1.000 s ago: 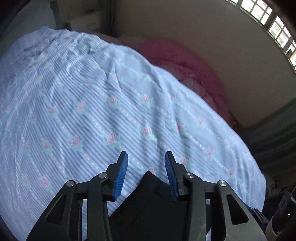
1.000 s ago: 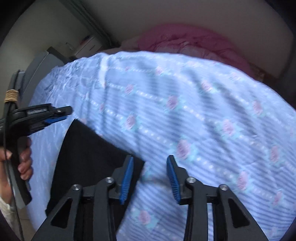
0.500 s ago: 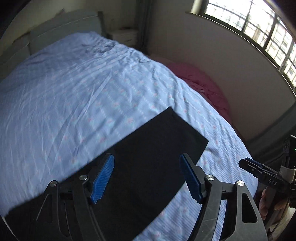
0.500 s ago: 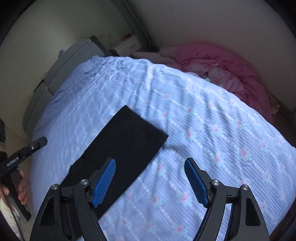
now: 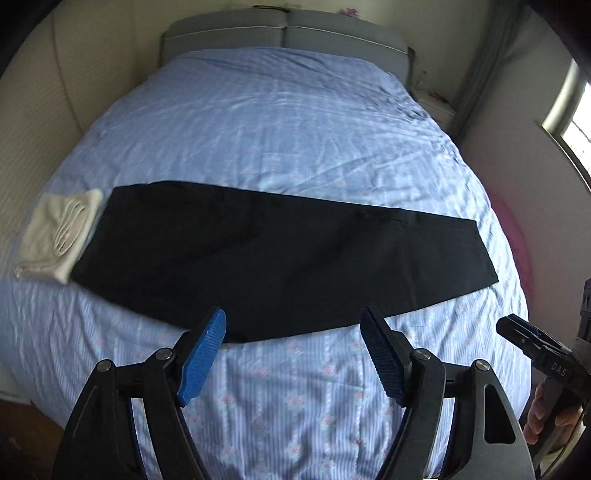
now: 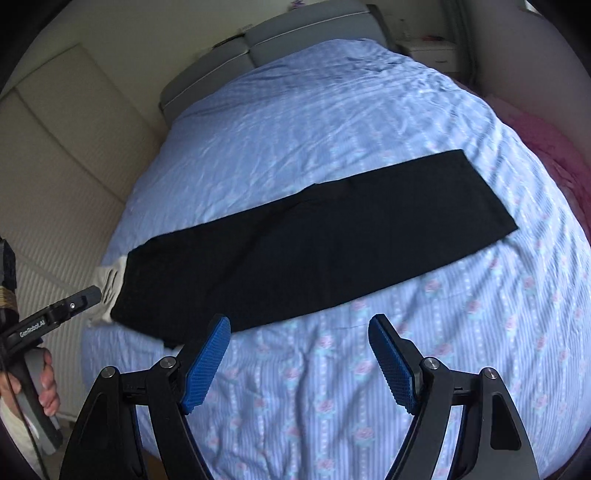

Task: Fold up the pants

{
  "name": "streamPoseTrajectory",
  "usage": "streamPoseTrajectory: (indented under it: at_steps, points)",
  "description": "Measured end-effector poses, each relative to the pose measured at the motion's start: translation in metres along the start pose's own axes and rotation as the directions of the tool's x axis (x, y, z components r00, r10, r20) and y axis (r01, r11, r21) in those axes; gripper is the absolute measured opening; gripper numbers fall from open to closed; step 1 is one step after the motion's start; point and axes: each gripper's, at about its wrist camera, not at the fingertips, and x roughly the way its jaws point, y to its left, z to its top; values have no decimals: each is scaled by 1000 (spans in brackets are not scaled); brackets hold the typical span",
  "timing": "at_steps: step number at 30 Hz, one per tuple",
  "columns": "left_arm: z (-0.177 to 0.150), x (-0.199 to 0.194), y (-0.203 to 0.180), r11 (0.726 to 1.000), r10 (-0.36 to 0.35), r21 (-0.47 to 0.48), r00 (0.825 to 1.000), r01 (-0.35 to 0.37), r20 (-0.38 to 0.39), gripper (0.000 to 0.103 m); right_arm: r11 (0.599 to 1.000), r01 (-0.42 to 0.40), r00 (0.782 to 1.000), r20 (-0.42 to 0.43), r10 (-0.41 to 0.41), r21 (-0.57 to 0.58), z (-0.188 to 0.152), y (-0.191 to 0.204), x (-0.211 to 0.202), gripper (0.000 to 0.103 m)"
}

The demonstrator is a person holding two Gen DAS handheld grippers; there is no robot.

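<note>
The black pants [image 5: 280, 254] are being shown laid flat across the bed [image 5: 280, 122], stretched as one long, smooth, dark band from one side edge of the mattress towards the other. The cloth is being seen matt and nearly free of creases, wider at the waist end and cut square at the hem end [image 6: 480, 192]. Under the pants, the bedsheet [image 6: 314, 122] is being seen as pale blue cotton, finely striped, printed with small pink roses and lightly wrinkled. Just beside the waist end of the pants, touching it, a folded cream garment [image 5: 59, 236] is being seen lying in soft layers. Beyond the pants, a grey padded headboard [image 5: 284, 29] is being shown, and off the hem end a pink quilt [image 6: 554, 155] is being glimpsed.

The left gripper [image 5: 293, 354] is being held above the near edge of the pants; its ribbed blue pads [image 5: 201, 363] are being kept wide apart after opening just now, with nothing between them. The right gripper [image 6: 299, 363] is being held likewise near that edge, its textured blue pads [image 6: 391, 369] spread wide after opening, gripping nothing. The pants are being touched by neither tool.
</note>
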Motion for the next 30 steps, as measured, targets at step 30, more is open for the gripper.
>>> streamPoseTrajectory:
  at_steps: [30]
  points:
    - [-82,87,219,994,6,-103,979,-27,-204,78,983,-114,918,-393,50,-140,-109,254,239,71]
